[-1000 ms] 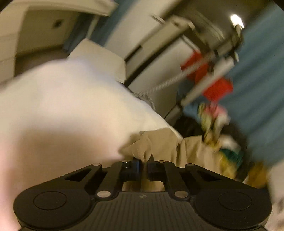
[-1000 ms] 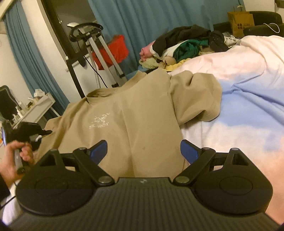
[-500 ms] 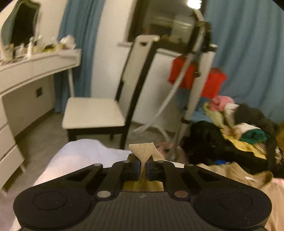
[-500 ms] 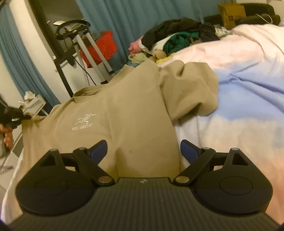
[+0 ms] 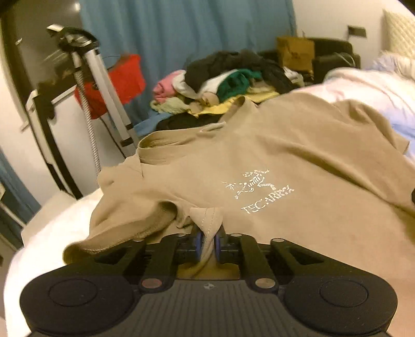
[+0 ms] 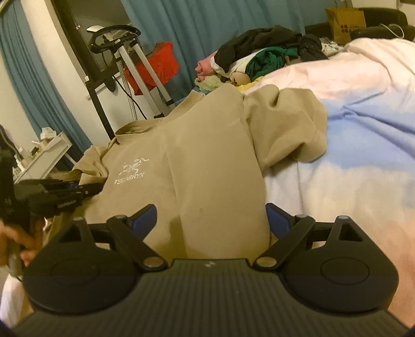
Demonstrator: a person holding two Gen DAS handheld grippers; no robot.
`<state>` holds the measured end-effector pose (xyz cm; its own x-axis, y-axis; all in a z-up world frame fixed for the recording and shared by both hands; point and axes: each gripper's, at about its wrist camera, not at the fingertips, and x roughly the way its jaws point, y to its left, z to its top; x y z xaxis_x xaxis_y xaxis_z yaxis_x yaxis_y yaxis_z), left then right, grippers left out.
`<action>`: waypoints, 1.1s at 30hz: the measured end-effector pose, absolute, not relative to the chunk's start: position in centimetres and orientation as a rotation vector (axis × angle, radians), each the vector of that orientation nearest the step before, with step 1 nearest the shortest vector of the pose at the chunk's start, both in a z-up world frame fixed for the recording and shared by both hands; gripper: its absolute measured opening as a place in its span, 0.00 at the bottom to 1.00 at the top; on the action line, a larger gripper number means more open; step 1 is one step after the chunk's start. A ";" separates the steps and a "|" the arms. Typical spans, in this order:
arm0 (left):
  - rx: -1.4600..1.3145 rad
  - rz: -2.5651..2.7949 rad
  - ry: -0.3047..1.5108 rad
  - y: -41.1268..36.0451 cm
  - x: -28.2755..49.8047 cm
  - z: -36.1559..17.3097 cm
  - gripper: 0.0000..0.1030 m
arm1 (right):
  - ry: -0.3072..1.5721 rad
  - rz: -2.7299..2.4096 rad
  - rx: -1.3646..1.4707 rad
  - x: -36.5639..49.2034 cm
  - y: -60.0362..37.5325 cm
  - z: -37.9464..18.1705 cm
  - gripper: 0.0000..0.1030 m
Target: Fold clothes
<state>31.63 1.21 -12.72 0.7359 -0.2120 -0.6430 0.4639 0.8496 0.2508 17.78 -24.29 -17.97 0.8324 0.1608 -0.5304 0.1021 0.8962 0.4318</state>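
Left fingers [image 5: 207,243], easing apart around the tan shirt's [image 5: 285,160] sleeve, have swung over its chest; right fingers [image 6: 211,216] gape.

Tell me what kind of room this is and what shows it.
Most likely a bedroom at home. A tan T-shirt lies spread on a bed with a pale duvet, a heap of unsorted clothes sits at the far end, and blue curtains hang behind.
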 end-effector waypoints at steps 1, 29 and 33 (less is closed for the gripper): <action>0.369 -0.386 0.659 1.8 31.6 -12.2 0.25 | 0.595 0.034 0.476 17.7 -24.4 -18.1 0.88; 0.026 0.348 0.602 16.5 42.3 -4.2 0.03 | 0.611 0.037 0.497 18.1 -24.1 -18.9 0.89; -0.196 0.636 0.607 25.6 42.9 -3.9 0.14 | 0.613 0.038 0.501 18.1 -24.3 -19.0 0.89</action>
<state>42.85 25.59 -3.88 0.6390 0.4977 -0.5865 -0.6086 0.7934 0.0102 18.12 -24.27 -18.99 0.8210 0.1794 -0.5421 0.1119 0.8804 0.4609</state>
